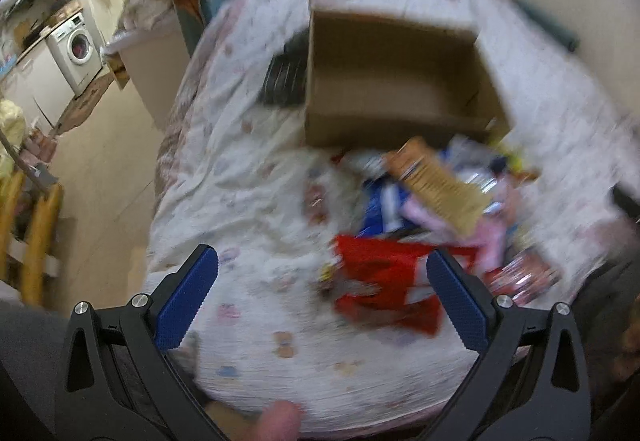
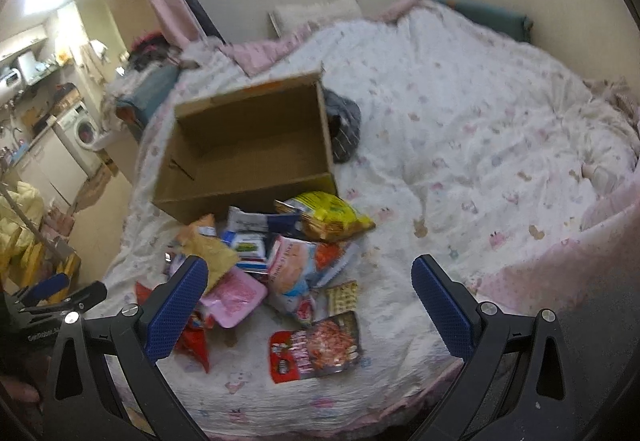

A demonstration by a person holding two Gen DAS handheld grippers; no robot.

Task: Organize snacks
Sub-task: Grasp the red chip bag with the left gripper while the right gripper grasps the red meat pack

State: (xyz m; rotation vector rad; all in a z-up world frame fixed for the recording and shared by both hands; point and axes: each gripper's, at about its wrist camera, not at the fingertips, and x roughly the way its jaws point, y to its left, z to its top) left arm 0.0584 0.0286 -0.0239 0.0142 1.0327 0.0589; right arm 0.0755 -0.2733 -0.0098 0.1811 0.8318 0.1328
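Note:
An open cardboard box [image 2: 244,145] lies empty on the bed; it also shows in the left wrist view [image 1: 392,81]. A pile of snack packets lies in front of it: a yellow bag [image 2: 332,217], a pink packet [image 2: 236,297], a red packet [image 2: 316,347], a red bag [image 1: 384,289] and a tan packet [image 1: 436,185]. My left gripper [image 1: 322,299] is open and empty above the quilt, just left of the red bag. My right gripper [image 2: 308,307] is open and empty above the pile. The left gripper also shows at the right wrist view's left edge [image 2: 60,293].
The bed has a white patterned quilt [image 2: 460,145] with pink edging. A dark striped cloth [image 2: 344,125] lies behind the box. The floor, a washing machine [image 1: 78,49] and kitchen units are to the left. A wooden frame [image 1: 36,241] stands at the far left.

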